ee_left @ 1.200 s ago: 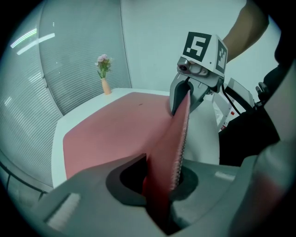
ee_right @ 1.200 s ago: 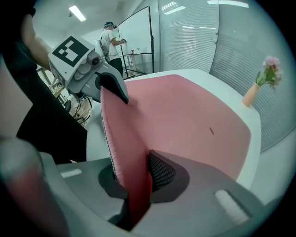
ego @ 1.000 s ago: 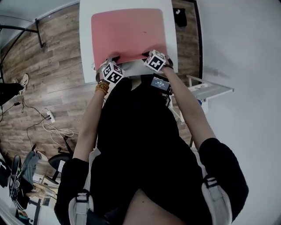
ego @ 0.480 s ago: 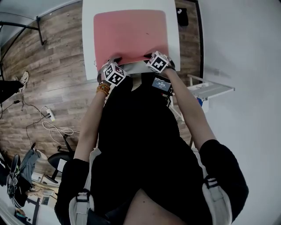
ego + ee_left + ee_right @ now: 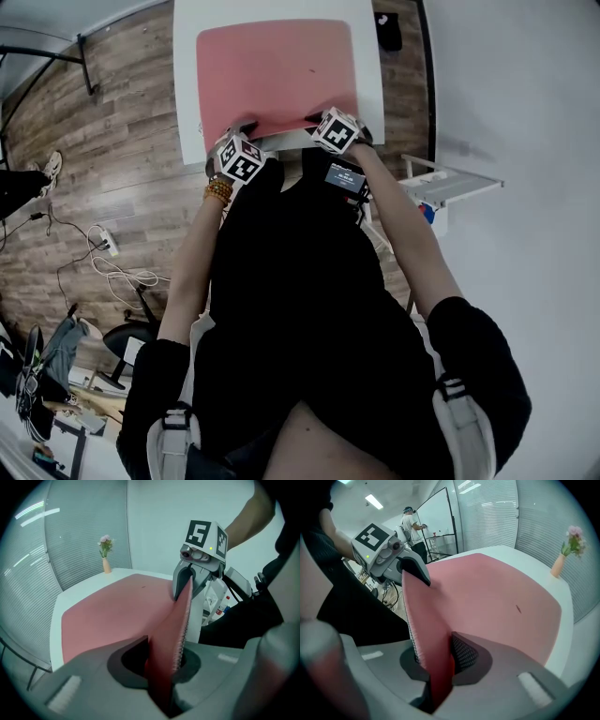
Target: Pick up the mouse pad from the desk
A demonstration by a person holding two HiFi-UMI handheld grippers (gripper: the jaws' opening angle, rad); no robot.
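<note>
A large pink mouse pad (image 5: 277,75) lies on the white desk (image 5: 186,94), with its near edge lifted and folded upward. My left gripper (image 5: 246,128) is shut on the near left part of that edge. In the left gripper view the pad (image 5: 117,611) stands pinched between the jaws of the left gripper (image 5: 161,667). My right gripper (image 5: 315,118) is shut on the near right part of the edge. The right gripper view shows the pad (image 5: 497,588) clamped in the right gripper (image 5: 436,667). Each gripper sees the other gripper across the raised edge (image 5: 187,576) (image 5: 412,571).
A small vase with flowers (image 5: 106,557) (image 5: 563,555) stands at the desk's far corner. A black object (image 5: 384,33) lies on the wooden floor right of the desk. A white rack (image 5: 450,192) is at my right, and cables (image 5: 103,253) trail on the floor at my left.
Both grippers keep their hold on the pad's near edge. They and the raised edge have drifted slightly toward the desk's front edge.
</note>
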